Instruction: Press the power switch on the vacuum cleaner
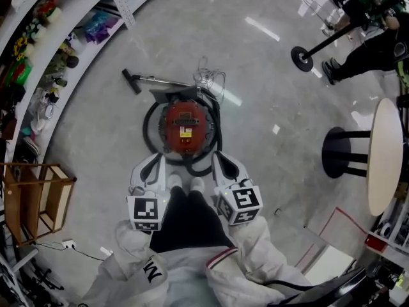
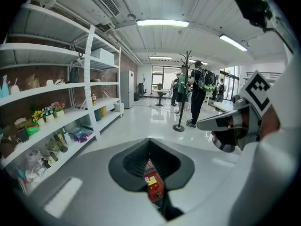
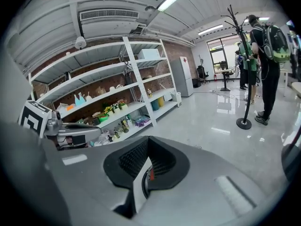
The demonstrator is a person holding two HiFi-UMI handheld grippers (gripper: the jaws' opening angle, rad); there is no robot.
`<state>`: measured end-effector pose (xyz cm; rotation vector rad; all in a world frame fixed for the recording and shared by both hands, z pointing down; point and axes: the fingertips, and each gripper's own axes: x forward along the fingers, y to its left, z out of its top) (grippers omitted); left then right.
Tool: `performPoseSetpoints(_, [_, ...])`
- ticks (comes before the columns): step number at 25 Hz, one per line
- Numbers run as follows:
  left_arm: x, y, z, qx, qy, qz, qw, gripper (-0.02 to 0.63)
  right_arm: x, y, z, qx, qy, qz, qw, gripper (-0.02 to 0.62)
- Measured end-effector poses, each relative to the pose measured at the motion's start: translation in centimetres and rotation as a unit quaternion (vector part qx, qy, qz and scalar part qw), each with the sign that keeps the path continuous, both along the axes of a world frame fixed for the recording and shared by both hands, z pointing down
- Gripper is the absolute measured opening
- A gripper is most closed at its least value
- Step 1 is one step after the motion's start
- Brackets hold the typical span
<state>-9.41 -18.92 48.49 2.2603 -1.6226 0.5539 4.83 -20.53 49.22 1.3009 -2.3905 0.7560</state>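
Observation:
A round red vacuum cleaner [image 1: 185, 125] stands on the grey floor just ahead of my feet. Its black hose [image 1: 151, 115] loops around it, and its wand [image 1: 153, 80] lies behind it. My left gripper [image 1: 155, 160] hangs above the vacuum's near left side and my right gripper [image 1: 221, 159] above its near right side, both apart from it. Both are shut and hold nothing. In the left gripper view a red sliver of the vacuum [image 2: 153, 186] shows through the slit of the left gripper [image 2: 150, 149]. The right gripper [image 3: 146, 147] shows a smaller red sliver [image 3: 151, 173].
White shelves [image 1: 39, 55] full of small items curve along the left. A wooden frame [image 1: 35, 200] stands at the near left. A round table [image 1: 385, 156] and a black stool [image 1: 339, 152] are on the right. A coat-stand base [image 1: 300, 57] and people [image 1: 364, 50] are far right.

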Motion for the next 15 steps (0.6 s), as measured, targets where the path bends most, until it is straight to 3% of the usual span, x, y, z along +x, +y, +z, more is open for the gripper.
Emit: performPoseSetpoints(15, [1.5, -0.4, 9.4, -0.057, 0.019, 0.025, 0.9979, 0.000, -0.8, -0.3, 8.3, -0.053, 0.016, -0.002, 0.998, 0.000])
